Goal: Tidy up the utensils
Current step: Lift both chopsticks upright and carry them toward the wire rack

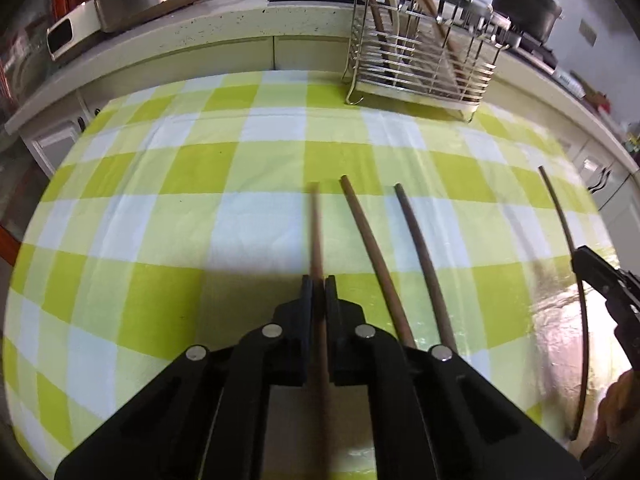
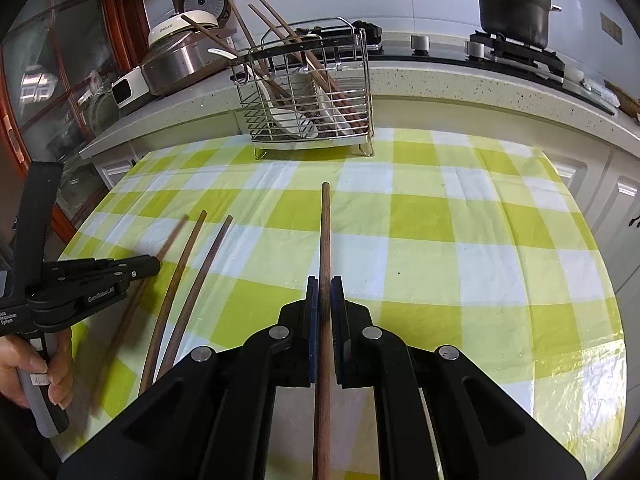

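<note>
My left gripper (image 1: 319,282) is shut on a brown chopstick (image 1: 316,232) that points forward over the checked cloth. Two more chopsticks (image 1: 376,256) lie on the cloth just right of it. My right gripper (image 2: 325,284) is shut on another dark chopstick (image 2: 325,232); that chopstick also shows in the left wrist view (image 1: 568,240). A wire utensil rack (image 2: 308,96) at the far edge of the table holds several chopsticks and white spoons. The left gripper shows in the right wrist view (image 2: 148,266), with the two loose chopsticks (image 2: 192,272) beside it.
The table has a green and white checked cloth (image 2: 440,240). Behind it runs a speckled counter (image 2: 460,76) with a black pot (image 2: 512,8) on a stove, and a rice cooker (image 2: 180,40) at the left. Cabinets (image 2: 624,208) stand at the right.
</note>
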Available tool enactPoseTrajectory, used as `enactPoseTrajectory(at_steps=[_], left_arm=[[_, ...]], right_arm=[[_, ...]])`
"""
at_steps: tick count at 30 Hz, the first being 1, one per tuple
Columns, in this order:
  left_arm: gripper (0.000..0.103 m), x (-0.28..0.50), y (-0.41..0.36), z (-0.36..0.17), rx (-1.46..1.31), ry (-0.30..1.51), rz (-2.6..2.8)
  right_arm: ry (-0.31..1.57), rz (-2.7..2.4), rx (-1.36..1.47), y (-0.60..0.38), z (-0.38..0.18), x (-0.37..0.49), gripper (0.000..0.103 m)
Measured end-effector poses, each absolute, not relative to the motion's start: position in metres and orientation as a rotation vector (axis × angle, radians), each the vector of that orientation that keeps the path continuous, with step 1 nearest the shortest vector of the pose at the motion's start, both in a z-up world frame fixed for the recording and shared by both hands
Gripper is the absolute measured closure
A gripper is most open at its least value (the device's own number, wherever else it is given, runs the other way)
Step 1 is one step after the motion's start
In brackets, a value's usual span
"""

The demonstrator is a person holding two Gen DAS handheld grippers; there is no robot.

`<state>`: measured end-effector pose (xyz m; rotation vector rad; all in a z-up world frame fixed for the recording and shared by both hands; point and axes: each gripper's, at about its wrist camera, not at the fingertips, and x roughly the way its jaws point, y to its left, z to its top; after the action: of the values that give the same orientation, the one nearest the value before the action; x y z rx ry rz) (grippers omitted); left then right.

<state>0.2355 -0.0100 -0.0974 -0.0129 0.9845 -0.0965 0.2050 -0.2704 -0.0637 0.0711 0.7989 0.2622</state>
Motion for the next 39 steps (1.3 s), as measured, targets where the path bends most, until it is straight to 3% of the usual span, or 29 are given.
enactPoseTrajectory(at_steps=[13, 39], left_arm=[[0.097, 0.195, -0.001, -0.05, -0.038, 0.651, -0.087], [0.097, 0.213, -0.016, 0.085, -0.021, 0.371, -0.191]], right_arm=[[0.627, 0.24, 0.075, -0.265, -0.03, 0.188, 0.095], [0.402, 0.263, -0.032, -0.244, 0.084, 0.225, 0.095]])
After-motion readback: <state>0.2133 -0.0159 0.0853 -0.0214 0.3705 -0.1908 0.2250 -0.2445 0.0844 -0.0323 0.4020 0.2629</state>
